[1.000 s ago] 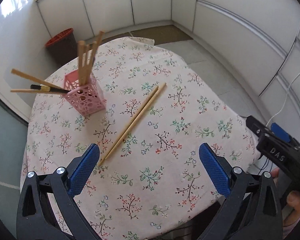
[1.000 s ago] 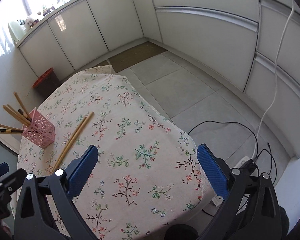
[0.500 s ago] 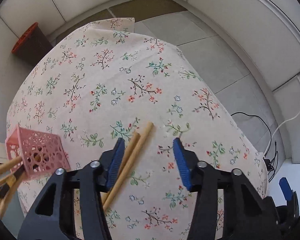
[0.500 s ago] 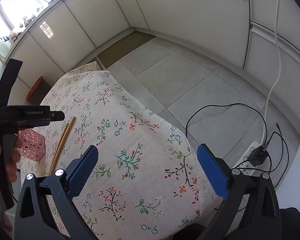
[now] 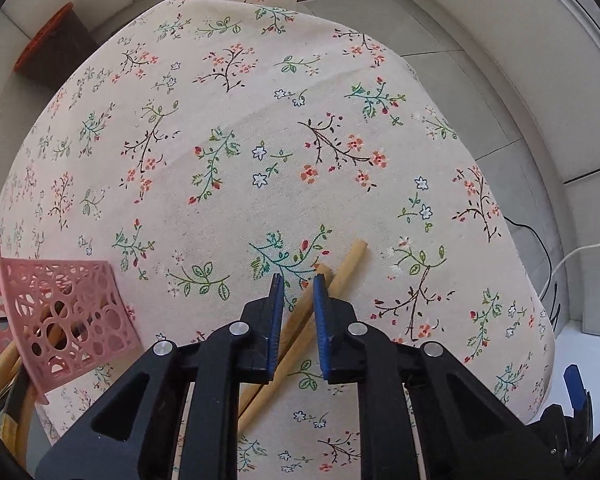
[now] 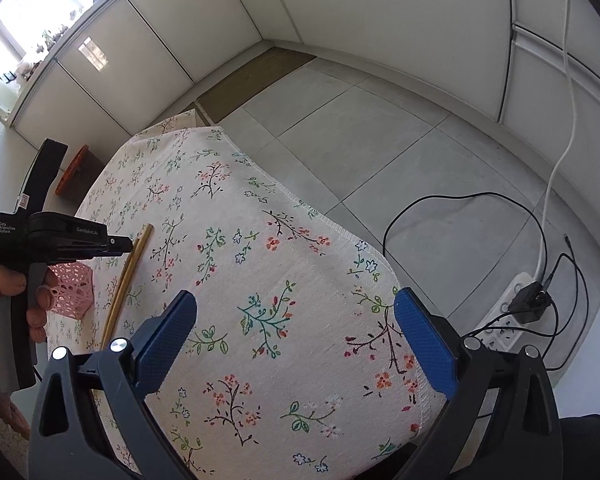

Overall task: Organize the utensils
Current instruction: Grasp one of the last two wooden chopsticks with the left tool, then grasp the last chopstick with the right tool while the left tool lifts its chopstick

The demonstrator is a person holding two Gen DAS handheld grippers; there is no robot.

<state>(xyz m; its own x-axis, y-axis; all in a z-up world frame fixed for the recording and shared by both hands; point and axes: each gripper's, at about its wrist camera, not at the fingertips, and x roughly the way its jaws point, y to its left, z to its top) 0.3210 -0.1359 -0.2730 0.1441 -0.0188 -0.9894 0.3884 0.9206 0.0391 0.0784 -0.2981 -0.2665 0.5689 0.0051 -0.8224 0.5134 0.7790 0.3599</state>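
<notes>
Two wooden chopsticks [image 5: 342,270] lie side by side on the floral tablecloth [image 5: 236,128]. My left gripper [image 5: 297,280] hangs just over them, its blue pads [image 5: 277,300] narrowed around one stick with a small gap still showing. A pink perforated holder [image 5: 66,308] stands at the left with several chopsticks sticking out of it. In the right wrist view the left gripper [image 6: 120,245] hovers over the chopsticks [image 6: 134,258] beside the holder [image 6: 74,288]. My right gripper [image 6: 296,326] is wide open and empty above the table's near right corner.
The table's right edge [image 6: 332,224] drops to a tiled floor. A power strip with cables [image 6: 516,300] lies on the floor at the right. A brown bin with an orange rim [image 5: 52,50] stands beyond the table's far left.
My left gripper has come down over the two loose chopsticks and its jaws have narrowed from wide open to a small gap around one stick. The right gripper stays open.
</notes>
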